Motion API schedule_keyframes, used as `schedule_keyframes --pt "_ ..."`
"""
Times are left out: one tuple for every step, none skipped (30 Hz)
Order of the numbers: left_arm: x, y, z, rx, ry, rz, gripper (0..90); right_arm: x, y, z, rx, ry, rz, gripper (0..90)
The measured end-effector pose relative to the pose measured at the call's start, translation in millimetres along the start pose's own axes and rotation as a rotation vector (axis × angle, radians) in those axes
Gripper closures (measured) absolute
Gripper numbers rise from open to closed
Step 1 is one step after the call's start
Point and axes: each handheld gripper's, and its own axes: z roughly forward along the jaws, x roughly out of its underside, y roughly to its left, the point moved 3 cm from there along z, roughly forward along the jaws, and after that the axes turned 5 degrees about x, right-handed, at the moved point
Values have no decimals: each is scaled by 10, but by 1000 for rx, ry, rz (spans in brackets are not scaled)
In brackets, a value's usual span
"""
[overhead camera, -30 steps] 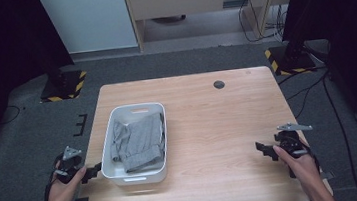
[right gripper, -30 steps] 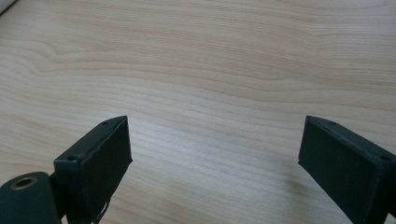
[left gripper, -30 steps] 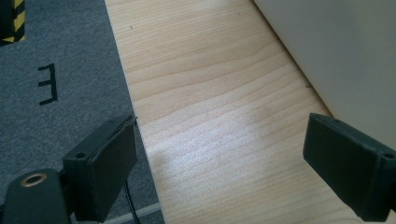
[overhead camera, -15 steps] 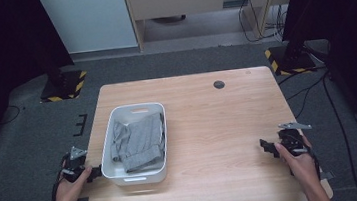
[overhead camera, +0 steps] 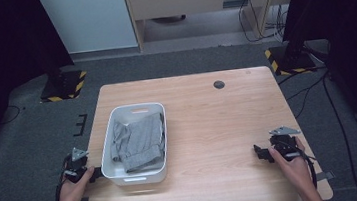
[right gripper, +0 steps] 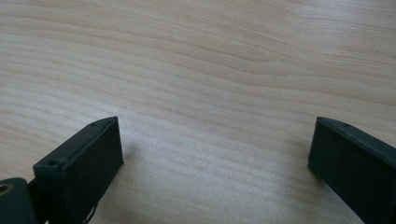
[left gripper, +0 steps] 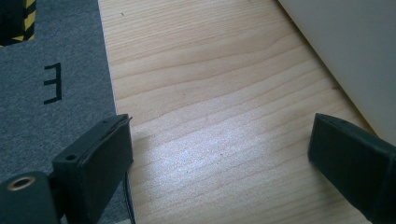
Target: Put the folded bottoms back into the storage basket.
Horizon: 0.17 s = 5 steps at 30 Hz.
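the white bin (overhead camera: 134, 142) sat toward the table's (overhead camera: 219, 126) left edge, nearer its front, with the grey cloth (overhead camera: 138, 141) bunched inside. the left gripper (overhead camera: 95, 174) rested low at the front left corner, jaws wide apart with nothing between them, just beside the bin's wall (left gripper: 355, 56). the right gripper (overhead camera: 257, 152) lay near the front right corner, jaws likewise spread over bare wood (well apart from the bin). to do the reach well, the left gripper probably needed lifting over the rim first, then coming down onto a raised fold of cloth.

A light wooden table (overhead camera: 209, 127) is seen mid-frame; a white bin (overhead camera: 115, 150) is set at its lower left, a dark round spot (overhead camera: 219, 84) at upper right.
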Motion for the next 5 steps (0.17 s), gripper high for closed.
schedule_keyframes --pt "0 1 1 0 0 0 56 11 2 -12 -3 -1 -2 32" --pt "0 2 2 -1 1 -1 53 21 6 -20 -4 -2 -1 32" --pt "0 2 1 -1 1 -1 52 29 -1 -29 -9 -2 -10 32" --pt "0 1 1 -2 1 -1 52 34 -2 -35 -10 -1 -8 31" --pt "0 0 1 -4 1 -1 51 36 -3 -36 -10 -1 -7 31"
